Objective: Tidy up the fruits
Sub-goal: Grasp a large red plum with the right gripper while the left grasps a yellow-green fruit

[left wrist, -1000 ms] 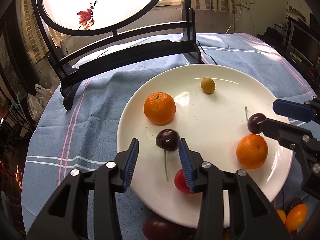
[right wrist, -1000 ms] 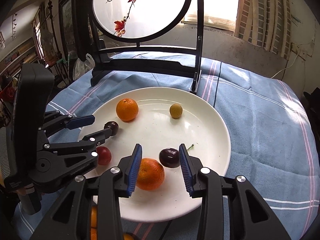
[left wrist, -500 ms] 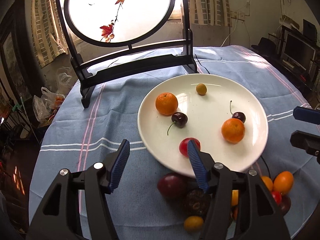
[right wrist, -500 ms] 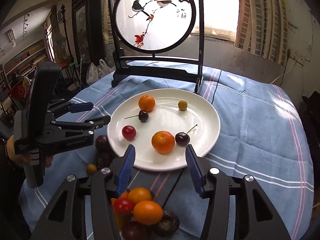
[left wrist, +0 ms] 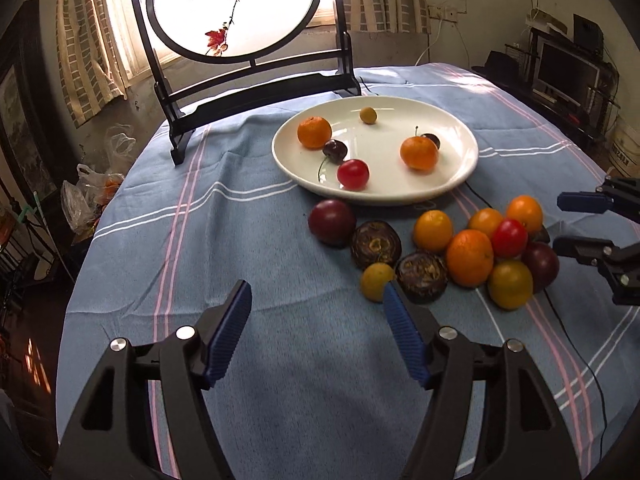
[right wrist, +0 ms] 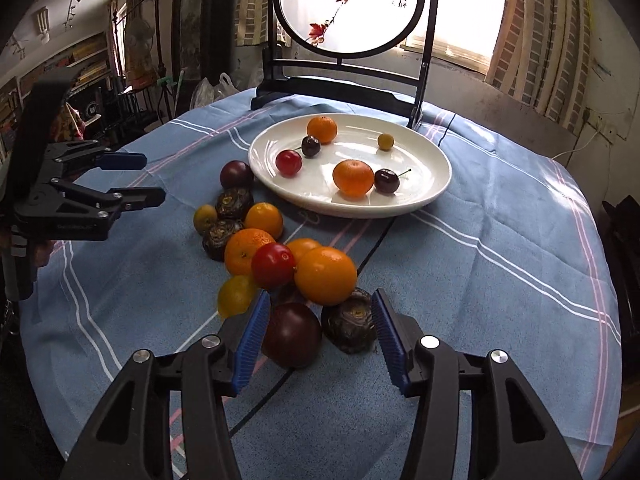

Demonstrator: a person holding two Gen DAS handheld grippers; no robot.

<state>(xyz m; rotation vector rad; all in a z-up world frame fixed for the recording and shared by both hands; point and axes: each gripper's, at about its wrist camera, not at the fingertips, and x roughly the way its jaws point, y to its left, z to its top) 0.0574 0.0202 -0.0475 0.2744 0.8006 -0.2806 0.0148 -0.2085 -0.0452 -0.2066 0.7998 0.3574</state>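
Note:
A white plate holds two mandarins, two dark cherries, a red cherry tomato and a small yellow fruit. In front of it on the blue cloth lies a pile of fruit: oranges, plums, dark wrinkled passion fruits, a red tomato and yellow fruits. My left gripper is open and empty, above bare cloth left of the pile. My right gripper is open, its jaws on either side of a plum and a passion fruit, touching neither.
A round painted screen on a black stand stands behind the plate. A thin black cable runs across the cloth under the pile. The table edge falls away to a cluttered room on all sides.
Both grippers have pulled back and up from the plate toward the table's near edge. The pile of loose fruit has come into view. Both stay open and empty.

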